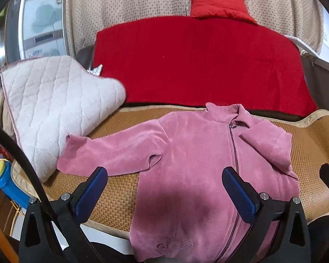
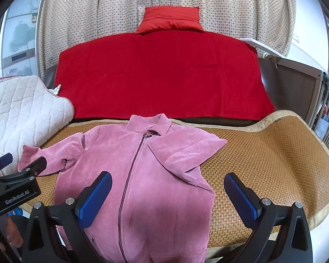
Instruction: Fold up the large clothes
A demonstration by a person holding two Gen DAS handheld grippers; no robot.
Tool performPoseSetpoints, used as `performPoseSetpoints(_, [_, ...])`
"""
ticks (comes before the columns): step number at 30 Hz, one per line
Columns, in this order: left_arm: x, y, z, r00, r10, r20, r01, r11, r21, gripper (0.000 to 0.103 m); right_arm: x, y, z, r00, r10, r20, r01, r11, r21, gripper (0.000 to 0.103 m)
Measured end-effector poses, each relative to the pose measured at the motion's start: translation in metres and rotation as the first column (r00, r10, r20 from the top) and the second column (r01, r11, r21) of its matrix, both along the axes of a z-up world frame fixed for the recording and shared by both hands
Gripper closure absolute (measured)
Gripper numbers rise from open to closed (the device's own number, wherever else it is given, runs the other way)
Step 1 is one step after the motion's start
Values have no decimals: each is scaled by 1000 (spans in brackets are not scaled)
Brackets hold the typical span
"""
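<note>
A pink zip-up corduroy jacket (image 1: 186, 157) (image 2: 129, 171) lies face up on a woven bamboo mat (image 1: 307, 149) (image 2: 263, 153), collar toward the back. Its left sleeve (image 1: 111, 151) stretches out flat toward the quilted pillow. Its right sleeve (image 2: 186, 153) is folded in across the chest. My left gripper (image 1: 164, 173) hovers open above the jacket's lower body. My right gripper (image 2: 167, 179) hovers open above the jacket's right side, nothing held. The left gripper also shows in the right wrist view at the far left (image 2: 22, 162).
A white quilted pillow (image 1: 54, 109) (image 2: 22, 114) leans at the mat's left. Behind the mat lies a red blanket (image 1: 197, 61) (image 2: 160, 72) with a red cushion (image 1: 219, 6) (image 2: 171, 19) against a dotted curtain. A wooden rail (image 2: 318, 92) stands at right. Bare mat lies right of the jacket.
</note>
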State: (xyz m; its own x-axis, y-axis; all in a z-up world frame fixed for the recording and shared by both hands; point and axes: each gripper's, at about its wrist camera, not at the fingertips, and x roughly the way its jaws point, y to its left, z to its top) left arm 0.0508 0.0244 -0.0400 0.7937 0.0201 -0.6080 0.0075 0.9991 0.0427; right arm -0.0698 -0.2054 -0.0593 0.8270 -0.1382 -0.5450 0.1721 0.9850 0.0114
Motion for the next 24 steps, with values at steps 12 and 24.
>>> performPoseSetpoints(12, [57, 30, -16, 989, 42, -141, -82, 953, -293, 0, 13, -41, -6, 1000, -23, 5, 22, 998, 64, 0])
performPoseSetpoints(24, [142, -12, -47, 981, 30, -190, -56, 990, -133, 0, 84, -156, -70, 995, -56, -78, 85, 896, 436, 0])
